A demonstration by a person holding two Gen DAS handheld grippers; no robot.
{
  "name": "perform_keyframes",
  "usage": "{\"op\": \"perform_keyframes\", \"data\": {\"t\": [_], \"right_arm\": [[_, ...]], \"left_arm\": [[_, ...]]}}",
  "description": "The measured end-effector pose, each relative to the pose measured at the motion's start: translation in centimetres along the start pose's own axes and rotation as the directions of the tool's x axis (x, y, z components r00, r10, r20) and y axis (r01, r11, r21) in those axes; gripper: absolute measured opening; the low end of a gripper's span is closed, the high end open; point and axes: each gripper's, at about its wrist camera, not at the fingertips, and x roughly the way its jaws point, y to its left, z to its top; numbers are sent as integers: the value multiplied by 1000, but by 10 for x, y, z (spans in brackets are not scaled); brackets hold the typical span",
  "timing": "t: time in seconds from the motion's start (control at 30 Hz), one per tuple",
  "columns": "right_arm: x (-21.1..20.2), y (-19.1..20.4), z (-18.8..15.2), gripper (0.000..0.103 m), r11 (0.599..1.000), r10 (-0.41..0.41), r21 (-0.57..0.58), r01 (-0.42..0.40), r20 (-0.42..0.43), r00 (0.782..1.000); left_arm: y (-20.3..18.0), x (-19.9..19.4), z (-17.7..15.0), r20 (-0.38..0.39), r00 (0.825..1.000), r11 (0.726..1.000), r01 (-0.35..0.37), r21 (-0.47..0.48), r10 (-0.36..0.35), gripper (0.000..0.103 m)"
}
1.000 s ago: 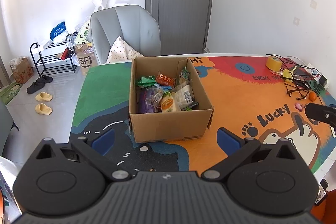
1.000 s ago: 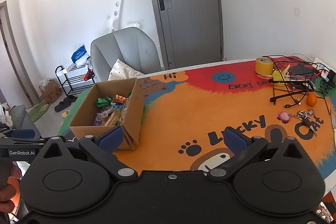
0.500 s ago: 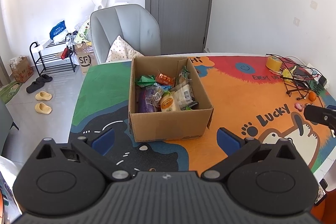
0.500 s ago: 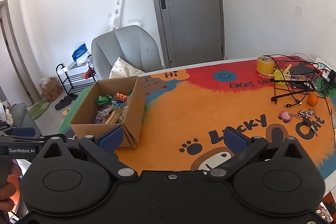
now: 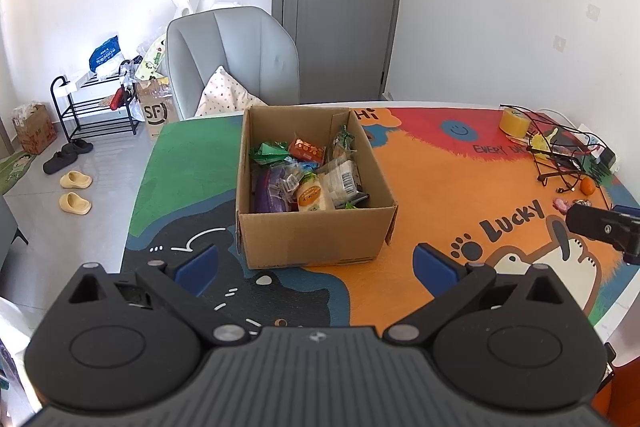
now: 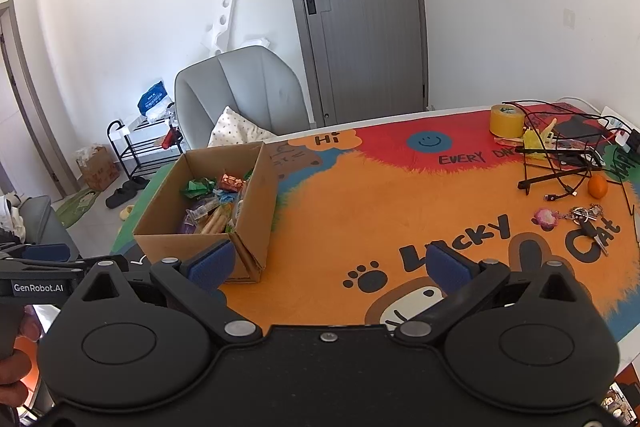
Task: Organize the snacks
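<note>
An open cardboard box [image 5: 312, 239] stands on the colourful table mat, filled with several wrapped snacks [image 5: 308, 175]. It also shows in the right wrist view [image 6: 256, 211], at the left. My left gripper [image 5: 316, 261] is open and empty, held just in front of the box's near wall. My right gripper [image 6: 328, 265] is open and empty, hovering over the orange part of the mat to the right of the box. Part of the right gripper [image 5: 604, 227] shows at the right edge of the left wrist view.
A black wire rack [image 6: 560, 151], a roll of yellow tape [image 6: 506, 120], an orange [image 6: 597, 185] and keys [image 6: 586, 217] lie at the table's far right. A grey chair [image 5: 236, 59] with a cushion stands behind the table. A shoe rack [image 5: 96, 107] is on the floor at left.
The right gripper has drifted slightly left and forward, so the box looks a little closer. The left gripper has barely moved. Both stay open.
</note>
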Motion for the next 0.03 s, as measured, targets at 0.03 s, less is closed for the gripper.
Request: {"op": "perform_keyframes", "data": {"t": [0.03], "right_arm": [[1,0,-1,103,1000,2,0,-2,-1,1000]], "left_arm": [[0,0,0,1,1000,1000,2,0,-2,103]]}}
